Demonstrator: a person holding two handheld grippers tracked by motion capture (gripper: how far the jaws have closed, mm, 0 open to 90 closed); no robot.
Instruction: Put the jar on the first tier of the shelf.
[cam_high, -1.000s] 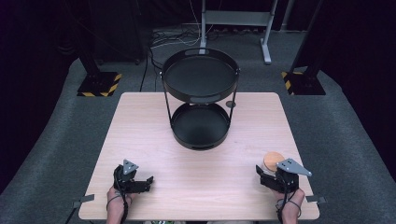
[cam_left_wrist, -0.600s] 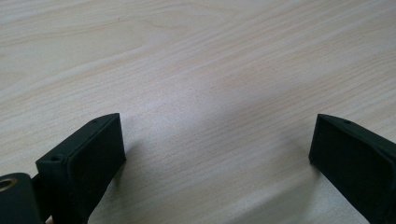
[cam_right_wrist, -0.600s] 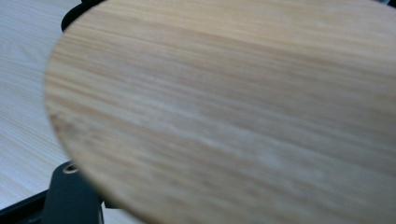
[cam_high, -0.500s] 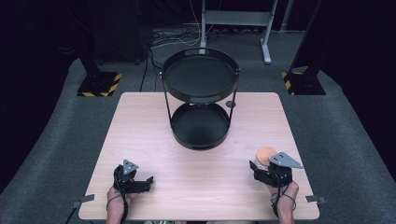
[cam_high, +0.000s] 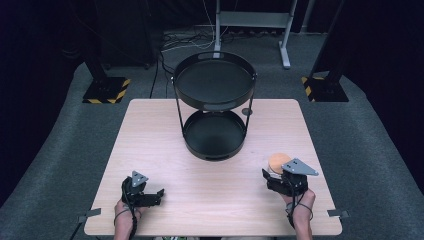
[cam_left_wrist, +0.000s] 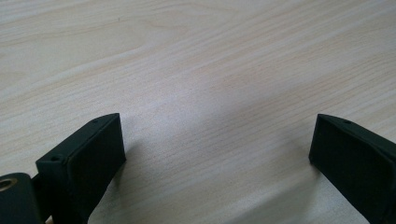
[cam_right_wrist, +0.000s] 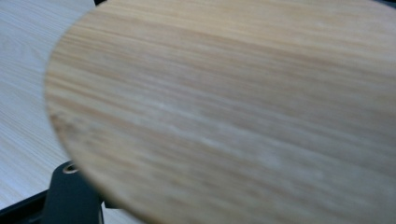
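Tongs first: our right gripper (cam_high: 278, 175) is clamped on a wooden disc (cam_high: 276, 161), just above the table (cam_high: 150, 135) at its near right. Our left gripper (cam_high: 159, 192) rests spread wide, empty. The disc has yet to reach the rack (cam_high: 214, 122); carry and placing remain.

Light wood surface (cam_high: 150, 150), rectangular, on grey carpet floor (cam_high: 65, 150). Black two-tier round tray stand (cam_high: 215, 107) at the middle of the surface toward the far edge: upper tray (cam_high: 215, 82) on thin rods over lower tray (cam_high: 214, 136), both bare. Small dark round tag (cam_high: 246, 112) just beside the stand's right rod. Beyond the far-left corner, a black base with yellow-black hazard stripes (cam_high: 106, 91); a matching one (cam_high: 320, 89) beyond the far-right corner. Grey metal frame stand (cam_high: 250, 22) and loose cables (cam_high: 185, 42) on the floor behind.
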